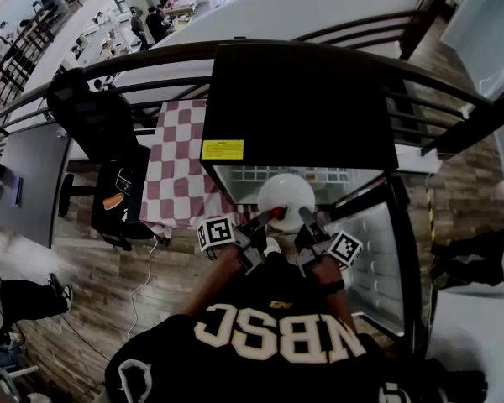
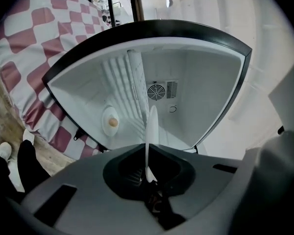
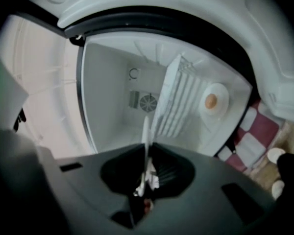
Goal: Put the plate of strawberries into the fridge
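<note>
The person is standing in front of the open fridge [image 1: 302,107], holding the white plate [image 1: 286,193] out level at its opening, over the lit white interior. The left gripper [image 1: 265,222] is pinching the plate's near-left rim, and the right gripper [image 1: 307,218] is pinching the near-right rim. In the left gripper view the jaws are standing almost together, clamped on the thin plate edge, which is running straight out from between them. The right gripper view is showing the same: jaws nearly closed, with the rim gripped between the pads. A small red patch [image 1: 276,213] is showing at the plate's near edge beside the left gripper; whether it is a strawberry cannot be told. The fridge door [image 1: 378,250] is hanging wide open on the right. Inside, a white wire shelf [image 2: 126,89], a round fan vent [image 2: 156,92] on the far wall and a glowing lamp [image 2: 110,122] are showing. A table with a red-and-white checked cloth [image 1: 178,162] is standing just left of the fridge, with a black office chair [image 1: 97,116] further left
</note>
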The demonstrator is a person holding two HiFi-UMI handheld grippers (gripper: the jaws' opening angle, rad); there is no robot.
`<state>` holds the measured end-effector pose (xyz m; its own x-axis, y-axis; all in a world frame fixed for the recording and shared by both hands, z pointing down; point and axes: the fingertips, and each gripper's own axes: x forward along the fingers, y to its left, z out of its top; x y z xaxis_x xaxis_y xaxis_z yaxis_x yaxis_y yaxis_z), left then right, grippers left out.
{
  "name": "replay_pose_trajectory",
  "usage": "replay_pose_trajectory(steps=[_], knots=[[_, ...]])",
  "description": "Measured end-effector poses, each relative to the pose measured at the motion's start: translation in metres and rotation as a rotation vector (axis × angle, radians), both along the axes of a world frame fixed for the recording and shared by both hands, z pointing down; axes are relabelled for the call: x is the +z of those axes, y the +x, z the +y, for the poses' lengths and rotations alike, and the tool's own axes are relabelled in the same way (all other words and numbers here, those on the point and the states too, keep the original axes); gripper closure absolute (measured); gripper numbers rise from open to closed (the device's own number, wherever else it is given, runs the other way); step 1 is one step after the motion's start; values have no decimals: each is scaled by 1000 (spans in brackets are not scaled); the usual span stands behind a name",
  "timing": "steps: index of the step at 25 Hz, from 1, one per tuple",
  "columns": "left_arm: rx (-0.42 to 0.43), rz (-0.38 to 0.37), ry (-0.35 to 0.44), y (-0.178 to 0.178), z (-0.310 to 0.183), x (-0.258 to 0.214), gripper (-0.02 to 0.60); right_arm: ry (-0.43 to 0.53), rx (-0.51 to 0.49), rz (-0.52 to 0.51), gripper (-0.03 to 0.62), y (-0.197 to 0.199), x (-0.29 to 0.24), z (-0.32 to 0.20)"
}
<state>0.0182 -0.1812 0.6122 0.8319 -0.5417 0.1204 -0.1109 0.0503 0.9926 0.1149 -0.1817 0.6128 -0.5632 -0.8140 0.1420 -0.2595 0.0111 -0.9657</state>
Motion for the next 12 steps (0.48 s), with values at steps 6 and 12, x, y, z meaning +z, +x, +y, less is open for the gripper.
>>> replay_pose_trajectory(steps=[6, 12], knots=[[-30, 6, -39, 1, -21, 5, 557, -11, -12, -25, 546, 1, 2, -22], [-50, 23, -58, 3, -38, 1, 557, -46, -30, 43, 545, 2, -1, -37]])
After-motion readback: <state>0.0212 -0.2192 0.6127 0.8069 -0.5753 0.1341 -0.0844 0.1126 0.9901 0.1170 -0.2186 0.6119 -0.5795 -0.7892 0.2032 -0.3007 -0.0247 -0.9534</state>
